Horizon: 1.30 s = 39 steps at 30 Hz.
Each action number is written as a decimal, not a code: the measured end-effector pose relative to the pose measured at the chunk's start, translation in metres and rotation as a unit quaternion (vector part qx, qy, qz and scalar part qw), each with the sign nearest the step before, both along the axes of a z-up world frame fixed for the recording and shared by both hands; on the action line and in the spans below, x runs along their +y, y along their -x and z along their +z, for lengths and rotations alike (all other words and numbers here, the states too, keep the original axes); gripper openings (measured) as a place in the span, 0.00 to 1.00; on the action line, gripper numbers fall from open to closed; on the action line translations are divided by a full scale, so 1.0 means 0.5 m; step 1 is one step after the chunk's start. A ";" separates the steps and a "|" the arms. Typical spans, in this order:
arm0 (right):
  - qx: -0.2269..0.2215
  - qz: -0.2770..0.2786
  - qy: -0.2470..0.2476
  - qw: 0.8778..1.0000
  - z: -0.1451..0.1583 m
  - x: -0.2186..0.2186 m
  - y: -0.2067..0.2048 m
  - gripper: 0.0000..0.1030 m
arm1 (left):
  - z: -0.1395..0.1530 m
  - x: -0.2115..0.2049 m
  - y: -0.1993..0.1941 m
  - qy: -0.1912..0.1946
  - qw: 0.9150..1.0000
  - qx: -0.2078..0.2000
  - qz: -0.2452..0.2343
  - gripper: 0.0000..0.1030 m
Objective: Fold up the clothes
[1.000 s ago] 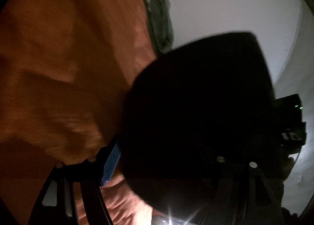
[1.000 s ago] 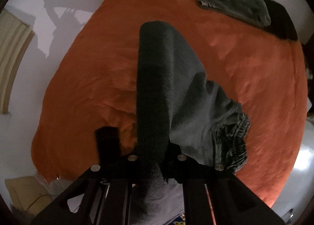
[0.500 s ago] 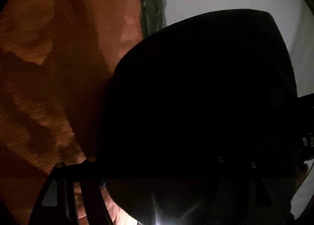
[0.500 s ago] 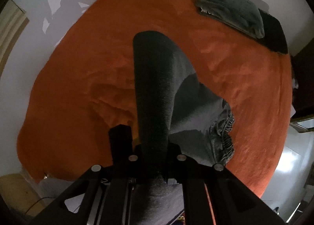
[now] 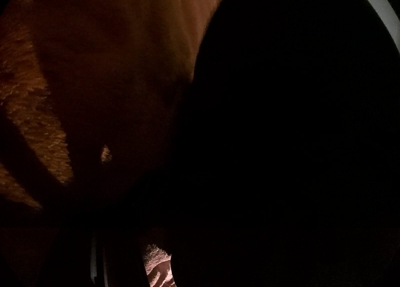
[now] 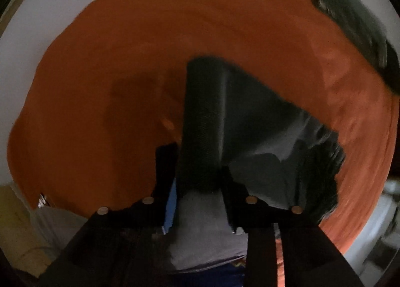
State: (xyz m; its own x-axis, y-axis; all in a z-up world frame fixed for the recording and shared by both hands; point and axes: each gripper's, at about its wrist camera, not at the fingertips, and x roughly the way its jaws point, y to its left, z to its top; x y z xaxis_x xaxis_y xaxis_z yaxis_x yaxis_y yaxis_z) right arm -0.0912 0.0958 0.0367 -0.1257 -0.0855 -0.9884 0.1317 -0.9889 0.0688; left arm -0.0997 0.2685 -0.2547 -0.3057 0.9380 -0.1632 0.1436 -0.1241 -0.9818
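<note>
A dark grey garment [image 6: 262, 122] with a gathered elastic edge hangs over the orange bedspread [image 6: 125, 57]. My right gripper [image 6: 197, 164] is shut on a fold of it, and the cloth runs back between the fingers toward the lens. In the left wrist view the same dark garment [image 5: 287, 137] blocks most of the lens and is almost black. The left gripper is lost in that darkness, so its jaws cannot be made out. A bit of a person's hand [image 5: 160, 272] shows at the bottom edge.
A folded grey-green garment [image 6: 350, 19] lies at the bedspread's far right corner, on a darker piece. Pale wall [image 6: 50, 7] rings the bed. The shadowed bedspread [image 5: 37, 117] fills the left wrist view's left side.
The garment has swung closer over the left lens, darkening that view and hiding the fingers. The right gripper has dropped nearer the bed and turned, still holding the cloth.
</note>
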 end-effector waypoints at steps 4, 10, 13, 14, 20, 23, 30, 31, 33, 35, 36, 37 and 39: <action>-0.002 -0.019 -0.002 1.000 0.032 0.026 -0.010 0.64 | -0.001 0.004 -0.005 0.000 1.000 -0.002 0.004 0.48; -0.058 -0.012 -0.075 0.995 -0.057 -0.053 0.027 0.65 | 0.008 0.012 -0.018 0.010 1.000 -0.005 0.022 0.48; -0.069 0.030 -0.170 0.982 -0.119 -0.128 0.038 0.68 | 0.012 0.015 -0.026 0.016 0.999 -0.011 0.035 0.48; -0.073 0.045 -0.205 0.975 -0.142 -0.154 0.044 0.68 | 0.014 0.017 -0.029 0.017 0.999 -0.014 0.041 0.48; -0.055 0.073 -0.337 0.937 -0.199 -0.221 0.053 0.68 | 0.008 0.026 -0.053 0.008 0.995 -0.051 0.085 0.48; -0.055 0.048 -0.334 0.940 -0.192 -0.213 0.057 0.68 | 0.007 0.033 -0.062 0.005 0.994 -0.061 0.093 0.48; -0.100 0.046 -0.376 0.920 -0.262 -0.210 0.052 0.68 | 0.007 0.055 -0.072 -0.003 0.993 -0.074 0.094 0.48; -0.095 0.046 -0.389 0.915 -0.270 -0.208 0.048 0.68 | 0.006 0.058 -0.074 -0.007 0.992 -0.077 0.095 0.48; -0.092 0.036 -0.400 0.911 -0.281 -0.195 0.045 0.68 | 0.003 0.062 -0.078 -0.015 0.991 -0.084 0.098 0.48; -0.091 0.025 -0.407 0.908 -0.288 -0.182 0.045 0.68 | 0.002 0.069 -0.083 -0.020 0.991 -0.089 0.102 0.48; -0.090 0.023 -0.408 0.908 -0.289 -0.179 0.046 0.63 | 0.004 0.072 -0.084 -0.019 0.991 -0.088 0.102 0.48; -0.087 0.022 -0.406 0.910 -0.288 -0.176 0.046 0.39 | 0.006 0.077 -0.086 -0.018 0.991 -0.088 0.101 0.48; -0.080 0.035 -0.396 0.914 -0.280 -0.186 0.041 0.11 | 0.007 0.087 -0.092 -0.020 0.991 -0.090 0.102 0.48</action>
